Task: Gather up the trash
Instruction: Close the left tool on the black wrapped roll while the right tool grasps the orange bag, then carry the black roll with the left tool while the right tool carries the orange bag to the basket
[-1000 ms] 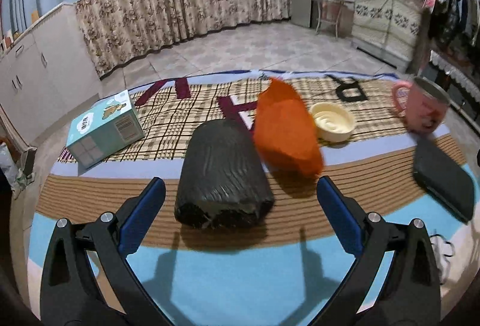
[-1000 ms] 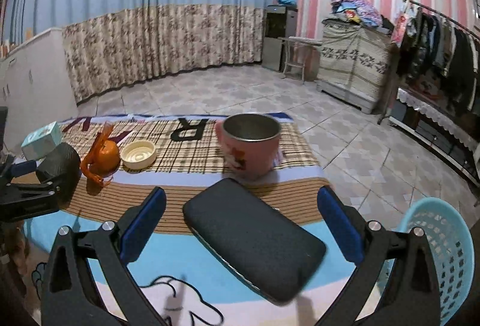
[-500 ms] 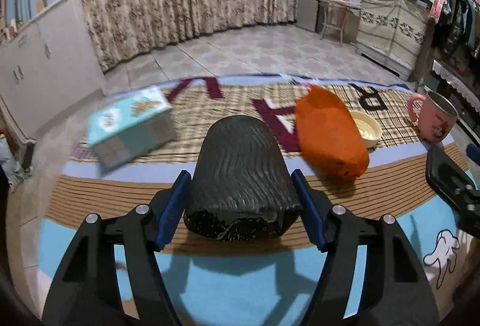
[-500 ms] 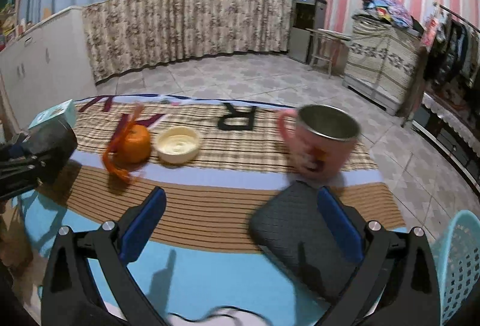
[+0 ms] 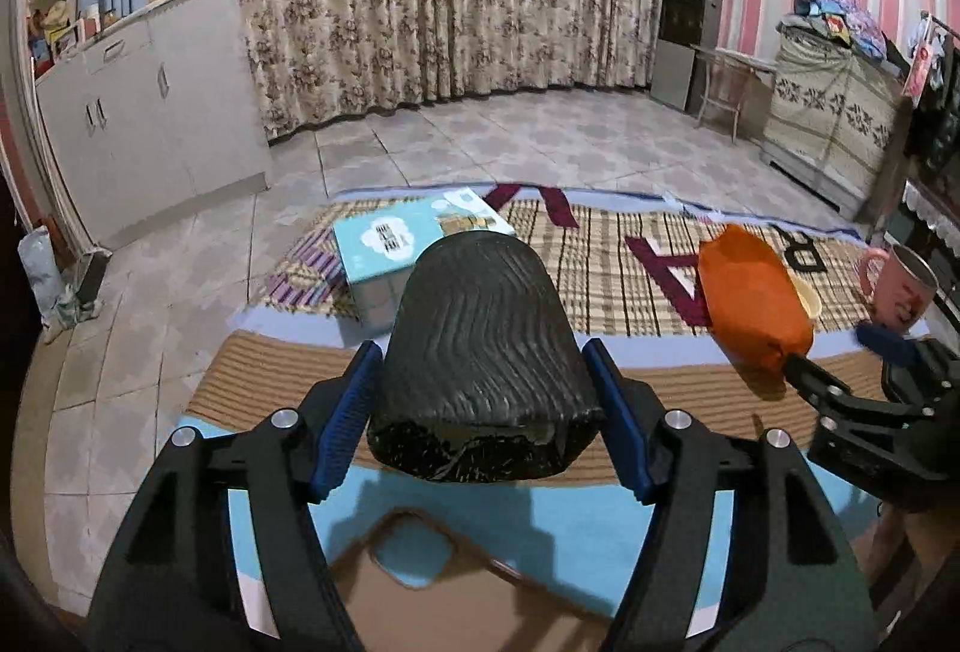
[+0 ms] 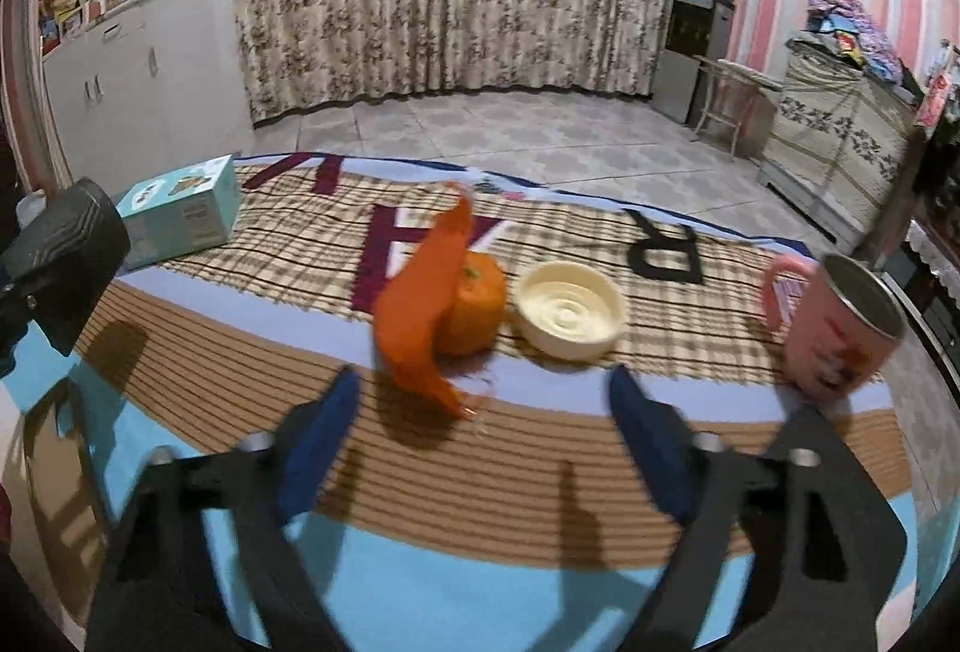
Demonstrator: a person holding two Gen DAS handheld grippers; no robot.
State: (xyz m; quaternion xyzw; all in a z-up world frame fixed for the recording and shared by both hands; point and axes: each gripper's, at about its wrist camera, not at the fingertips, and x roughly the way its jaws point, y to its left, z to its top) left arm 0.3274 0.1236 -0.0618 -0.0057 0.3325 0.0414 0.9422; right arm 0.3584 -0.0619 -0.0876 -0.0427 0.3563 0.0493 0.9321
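The left gripper (image 5: pixel 483 412) pinches a black roll (image 5: pixel 483 346), while the right gripper (image 6: pixel 483 445) hangs with nothing between its jaws.

The black roll, in the centre of the left wrist view, is raised just above the patterned mat (image 5: pixel 606 256). It looks light and a little soft, with a wavy, shiny skin that may slip, so a hold across its middle seems safest. The right jaws have just been closing, and in the lower part of the right wrist view they are partly spread before the orange peel (image 6: pixel 420 316), which looks thin, limp and easy to tear. The right fingers are blurred, and no bin is visible.
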